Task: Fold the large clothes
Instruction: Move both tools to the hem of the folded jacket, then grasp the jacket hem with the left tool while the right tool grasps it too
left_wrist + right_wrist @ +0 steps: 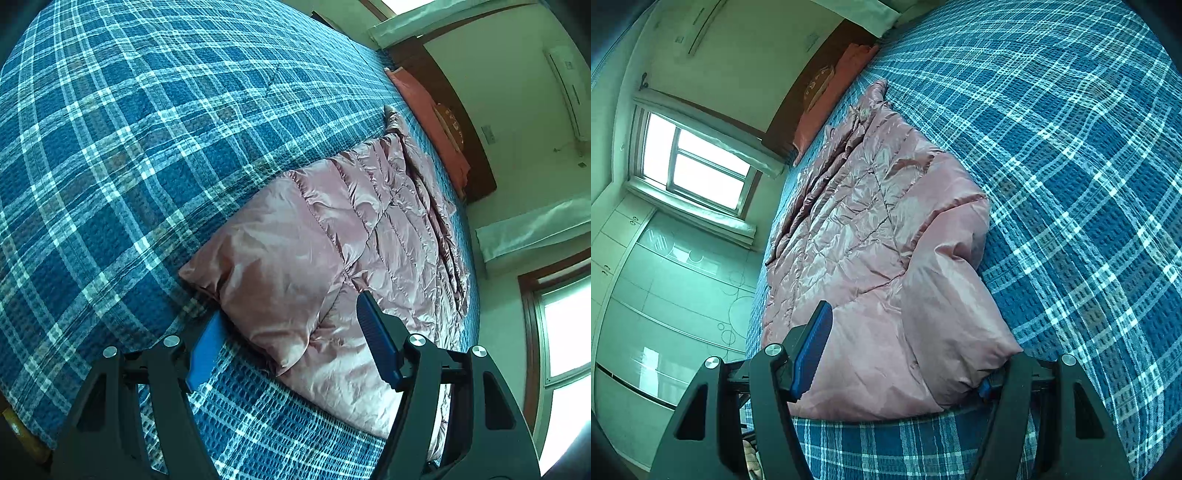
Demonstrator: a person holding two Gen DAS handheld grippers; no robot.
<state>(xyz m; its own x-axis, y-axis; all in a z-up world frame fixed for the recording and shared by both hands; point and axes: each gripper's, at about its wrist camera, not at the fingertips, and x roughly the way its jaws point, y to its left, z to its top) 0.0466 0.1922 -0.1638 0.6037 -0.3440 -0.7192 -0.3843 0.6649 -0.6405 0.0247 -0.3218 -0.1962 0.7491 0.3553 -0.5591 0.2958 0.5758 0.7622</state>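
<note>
A shiny pink quilted down jacket (351,221) lies lengthwise on a blue plaid bedcover (147,147), with a sleeve folded over its body. My left gripper (291,306) is open at the jacket's near end. One blue pad (205,350) rests beside the folded sleeve and the other sits above the jacket's body. In the right wrist view the jacket (857,221) fills the gap of my right gripper (919,332), which is open. The left pad (812,350) shows clearly, while the sleeve's puffy end hides most of the right one.
An orange-pink pillow (424,107) and a dark wooden headboard (443,92) stand at the bed's far end. A bright window (698,166) and pale wardrobe doors (665,295) are beyond the jacket's side of the bed. Wide plaid cover (1071,184) stretches on the other side.
</note>
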